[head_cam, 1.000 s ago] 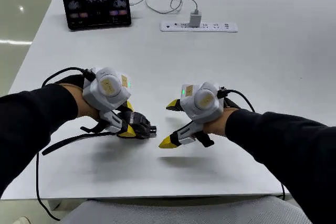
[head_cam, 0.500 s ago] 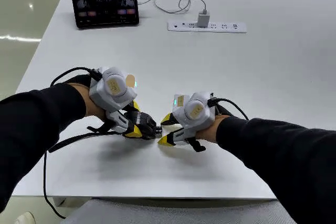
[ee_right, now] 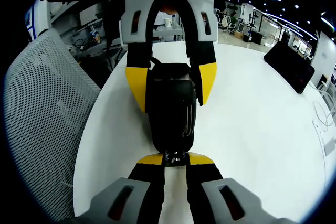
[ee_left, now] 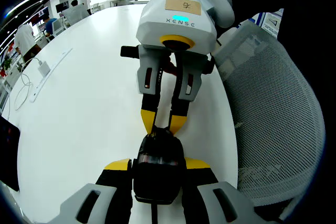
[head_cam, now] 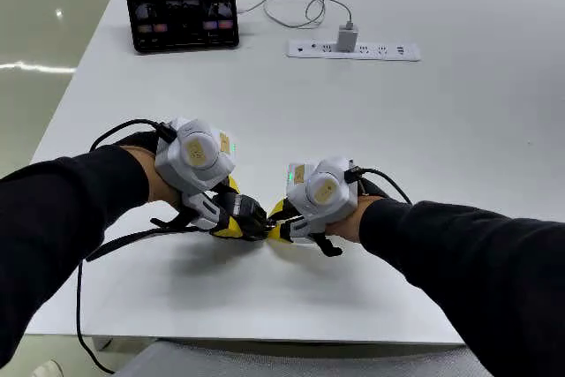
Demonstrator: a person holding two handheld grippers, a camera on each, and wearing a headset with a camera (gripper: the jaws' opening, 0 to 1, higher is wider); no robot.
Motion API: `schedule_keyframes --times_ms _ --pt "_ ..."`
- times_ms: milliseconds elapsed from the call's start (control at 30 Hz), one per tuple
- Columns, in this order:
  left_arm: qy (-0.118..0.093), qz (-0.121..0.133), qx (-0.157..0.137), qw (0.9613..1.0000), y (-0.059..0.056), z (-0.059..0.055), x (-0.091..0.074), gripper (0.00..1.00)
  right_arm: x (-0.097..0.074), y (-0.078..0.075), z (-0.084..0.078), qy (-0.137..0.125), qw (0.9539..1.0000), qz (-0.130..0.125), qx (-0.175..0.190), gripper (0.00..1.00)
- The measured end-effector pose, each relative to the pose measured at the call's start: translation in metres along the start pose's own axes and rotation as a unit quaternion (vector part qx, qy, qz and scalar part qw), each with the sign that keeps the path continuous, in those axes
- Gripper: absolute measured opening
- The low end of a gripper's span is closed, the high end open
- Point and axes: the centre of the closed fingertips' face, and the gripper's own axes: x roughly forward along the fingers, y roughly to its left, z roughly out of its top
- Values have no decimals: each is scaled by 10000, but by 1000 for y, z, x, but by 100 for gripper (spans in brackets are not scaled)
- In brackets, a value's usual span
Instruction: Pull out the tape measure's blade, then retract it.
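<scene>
A black tape measure (head_cam: 250,214) rests low over the white table (head_cam: 415,130), and my left gripper (head_cam: 231,218) is shut on its body. In the left gripper view the tape measure (ee_left: 157,174) sits between my yellow-tipped jaws. My right gripper (ee_left: 164,123) meets it head-on, with its tips pinched at the case's front end. In the right gripper view the tape measure (ee_right: 173,103) lies straight ahead, and my right gripper (ee_right: 176,159) is shut on the small metal blade tip (ee_right: 176,156). The left gripper (ee_right: 172,85) clamps the case from the far side. No blade length shows outside the case.
A dark tablet (head_cam: 183,12) stands at the table's far left. A white power strip (head_cam: 353,49) with a charger and looped cable lies beside it. A mesh chair (ee_left: 273,119) sits at the table's near edge. A black cable (head_cam: 115,125) trails from the left gripper.
My right gripper has moved left to the tape measure's front end and its jaws have gone from open to shut there. The left gripper has kept hold of the case.
</scene>
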Motion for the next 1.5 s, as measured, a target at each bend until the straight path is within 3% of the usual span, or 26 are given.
schedule_keyframes --times_ms 800,1500 --pt "39 55 0 10000 3 -4 0 32 -7 2 -7 106 9999 102 0 8" --pt "45 85 -100 9999 0 -2 -1 32 -20 -1 -23 244 9996 86 75 8"
